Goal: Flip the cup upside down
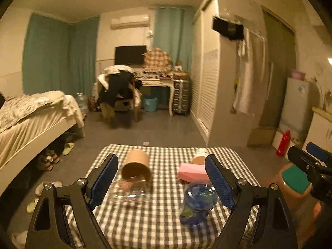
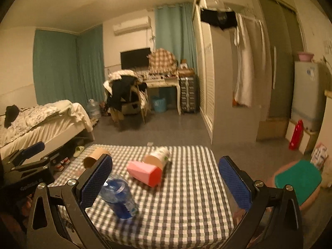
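- Cups lie scattered on the counter (image 2: 186,186), which is covered with a grey-and-white checked cloth; all the places below are given relative to the pink faceted plastic cup (image 2: 145,173) near the middle of the cloth.
- The pink faceted plastic cup lies on its side, its open mouth turned toward the near right in the right wrist view.
- Just behind it, touching or nearly so, a white paper cup with a green print (image 2: 158,157) lies on its side too.
- To its near left a clear blue-tinted plastic cup (image 2: 119,197) lies tipped over.
- Well to its left a brown paper cup (image 1: 137,166) lies on its side, and just in front of that one lies a clear glass cup (image 1: 129,191), blurred.
- The left hand-held gripper (image 1: 161,180) hovers over the near edge of the counter, its blue-padded jaws spread wide and holding nothing; the brown and clear cups sit between them in its view.
- The right hand-held gripper (image 2: 164,184) is likewise spread wide and empty, with the pink cup between its jaws in its view.
- Off the counter to the right of the pink cup stands a round stool with a green cushion (image 2: 296,178).
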The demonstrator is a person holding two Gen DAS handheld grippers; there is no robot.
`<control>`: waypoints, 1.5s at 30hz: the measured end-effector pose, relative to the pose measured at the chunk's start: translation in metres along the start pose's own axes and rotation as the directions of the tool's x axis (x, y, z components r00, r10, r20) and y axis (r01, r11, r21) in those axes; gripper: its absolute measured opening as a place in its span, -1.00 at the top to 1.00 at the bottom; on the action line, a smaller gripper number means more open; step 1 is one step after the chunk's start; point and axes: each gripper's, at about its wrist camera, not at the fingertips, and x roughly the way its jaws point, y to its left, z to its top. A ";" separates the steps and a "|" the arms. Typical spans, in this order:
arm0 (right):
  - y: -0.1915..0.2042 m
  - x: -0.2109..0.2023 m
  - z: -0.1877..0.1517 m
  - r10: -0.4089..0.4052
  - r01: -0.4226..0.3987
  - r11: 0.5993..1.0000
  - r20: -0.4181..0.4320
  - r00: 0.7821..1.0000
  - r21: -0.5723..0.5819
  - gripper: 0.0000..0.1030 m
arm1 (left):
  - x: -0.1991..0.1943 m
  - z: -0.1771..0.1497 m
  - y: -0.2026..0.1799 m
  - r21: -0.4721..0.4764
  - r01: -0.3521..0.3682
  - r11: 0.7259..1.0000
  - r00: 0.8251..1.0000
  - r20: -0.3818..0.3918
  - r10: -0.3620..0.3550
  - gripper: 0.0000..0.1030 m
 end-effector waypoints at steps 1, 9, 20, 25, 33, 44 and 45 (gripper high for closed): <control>0.003 -0.004 -0.001 -0.002 0.002 1.000 0.008 1.000 -0.003 -0.99 | -0.004 -0.003 0.003 -0.020 -0.008 1.000 1.000 0.001 0.008 -0.72; 0.017 0.019 -0.044 0.056 -0.057 0.998 -0.066 0.996 -0.008 -0.99 | 0.006 -0.045 0.007 0.019 -0.031 0.999 0.999 -0.038 0.032 -0.72; 0.014 0.048 -0.065 0.018 -0.025 0.998 -0.100 0.995 -0.064 -0.99 | 0.025 -0.059 0.014 -0.033 -0.054 0.998 0.996 -0.070 0.052 -1.00; 0.009 0.056 -0.071 0.002 -0.008 0.998 -0.123 0.992 -0.054 -0.99 | 0.031 -0.064 0.012 -0.023 -0.072 0.997 0.993 -0.096 0.069 -1.00; 0.001 0.054 -0.070 -0.009 0.006 0.999 -0.116 0.993 -0.032 -0.99 | 0.031 -0.065 0.009 -0.017 -0.069 0.997 0.993 -0.098 0.067 -1.00; 0.002 0.050 -0.067 -0.002 0.000 1.000 -0.100 0.995 -0.023 -0.99 | 0.028 -0.065 0.009 -0.016 -0.067 0.998 0.994 -0.090 0.066 -1.00; 0.002 0.050 -0.068 -0.003 0.001 1.000 -0.100 0.995 -0.023 -0.99 | 0.028 -0.065 0.009 -0.017 -0.068 0.998 0.994 -0.092 0.066 -1.00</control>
